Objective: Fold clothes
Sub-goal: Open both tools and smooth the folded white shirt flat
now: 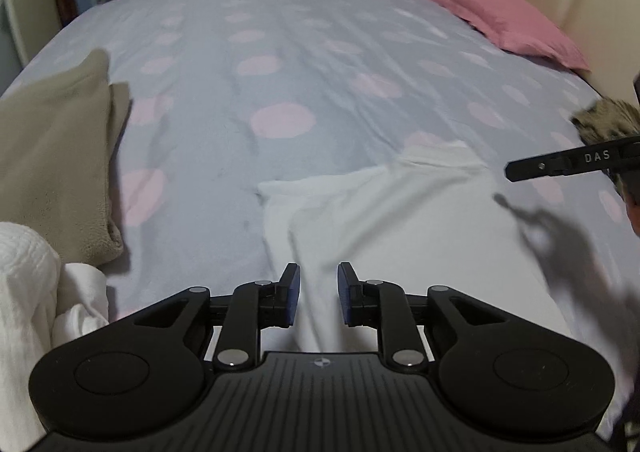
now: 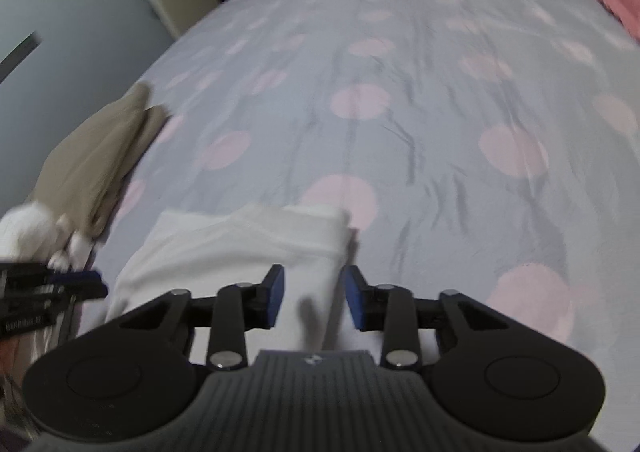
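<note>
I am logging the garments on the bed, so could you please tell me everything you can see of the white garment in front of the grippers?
The white garment is plain, soft-looking cloth with no print, lying flat on the grey bedspread with pink dots. Its far edge is a doubled fold, raised at the right end; shallow creases run down its middle toward the cameras. Both wrist views show it beneath and between open gripper fingers, with nothing pinched. The right gripper's shadow falls on its right part. Its near end is hidden.

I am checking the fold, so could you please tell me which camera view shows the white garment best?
The left wrist view: the white garment is sharp there, spread across the bedcover. The right wrist view shows it blurred and partly hidden.
</note>
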Demonstrator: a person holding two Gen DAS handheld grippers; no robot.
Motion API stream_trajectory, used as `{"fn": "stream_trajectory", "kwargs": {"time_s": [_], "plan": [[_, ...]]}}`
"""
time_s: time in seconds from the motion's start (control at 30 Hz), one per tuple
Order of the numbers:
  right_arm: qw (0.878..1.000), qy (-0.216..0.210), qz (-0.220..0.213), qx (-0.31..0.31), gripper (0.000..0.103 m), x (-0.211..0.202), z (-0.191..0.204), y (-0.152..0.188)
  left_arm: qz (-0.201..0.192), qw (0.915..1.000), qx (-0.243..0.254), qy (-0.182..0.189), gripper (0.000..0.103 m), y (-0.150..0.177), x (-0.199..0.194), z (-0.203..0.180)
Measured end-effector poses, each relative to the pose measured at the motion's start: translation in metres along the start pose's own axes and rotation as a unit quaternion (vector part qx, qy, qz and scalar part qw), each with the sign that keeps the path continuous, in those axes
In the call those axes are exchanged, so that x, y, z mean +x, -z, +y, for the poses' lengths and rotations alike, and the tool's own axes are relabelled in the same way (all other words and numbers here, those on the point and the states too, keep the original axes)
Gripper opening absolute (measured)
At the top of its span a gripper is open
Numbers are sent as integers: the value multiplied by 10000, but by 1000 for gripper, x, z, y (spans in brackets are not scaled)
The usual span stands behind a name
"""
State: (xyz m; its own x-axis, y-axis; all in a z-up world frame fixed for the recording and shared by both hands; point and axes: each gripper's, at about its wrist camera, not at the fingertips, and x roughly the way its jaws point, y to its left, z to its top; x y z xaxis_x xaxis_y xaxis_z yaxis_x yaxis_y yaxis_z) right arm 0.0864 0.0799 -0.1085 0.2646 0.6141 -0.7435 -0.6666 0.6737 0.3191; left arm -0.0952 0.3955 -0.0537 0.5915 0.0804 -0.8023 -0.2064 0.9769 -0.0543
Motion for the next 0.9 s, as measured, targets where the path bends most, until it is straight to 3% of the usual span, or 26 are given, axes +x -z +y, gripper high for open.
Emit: {"fn": "stream_trajectory", "kwargs": {"time_s": [0.27,0.4,0.53,0.7,0.9], "plan": [[9937,-253,470,-987,19,-22,31,63,363,9974,615,104,13,32,-20,-48],[9862,-297,937,-1335,18,-13,35,101,708,9936,868,-110,12,56,-14,-53],[9852,-195,913,-1438,18,-16,28,115,1002,9898,913,-443,12,80,-6,-42],[9876,-66,693,-1404,18,-42,32,118,762,9914,810,-689,12,87,-27,-39],[9827,-313,314,-1796,18,-79,59,144,329,9962,660,-469,12,94,-62,-56]]}}
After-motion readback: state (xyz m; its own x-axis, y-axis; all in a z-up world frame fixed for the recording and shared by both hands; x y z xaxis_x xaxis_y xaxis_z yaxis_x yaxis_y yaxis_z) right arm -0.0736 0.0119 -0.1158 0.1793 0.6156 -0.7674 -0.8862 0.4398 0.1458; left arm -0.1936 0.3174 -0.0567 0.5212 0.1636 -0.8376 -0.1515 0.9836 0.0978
